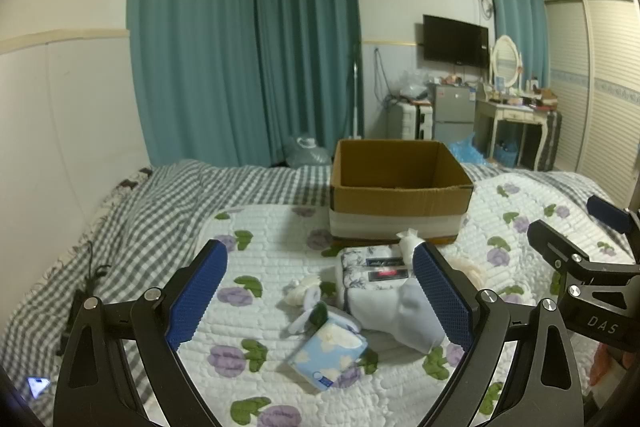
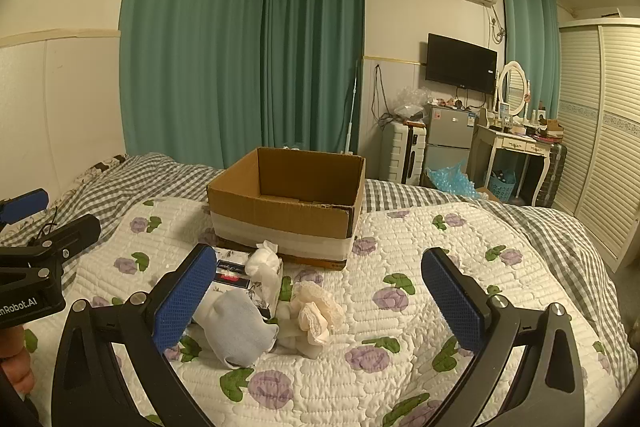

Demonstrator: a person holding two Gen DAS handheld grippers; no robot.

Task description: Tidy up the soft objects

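- The left hand-held gripper (image 1: 320, 291) hovers with its blue pads spread wide and nothing between them; the right hand-held gripper (image 2: 320, 297) is likewise agape and empty.
- The soft things lie loose on the white quilted bedspread with purple flowers (image 2: 420, 255): a pale blue sock (image 2: 236, 331), a cream lace bundle (image 2: 318, 311), a blue tissue pack with white flowers (image 1: 328, 351) and a folded floral cloth with dark labels (image 1: 372, 269).
- The open brown cardboard box (image 2: 288, 203) stands just beyond them; what can be seen of its inside looks empty.
- Judged stage: the start, nothing gathered yet.
- The next move calls for lowering one gripper over a single item, closing gently, then carrying it into the box.
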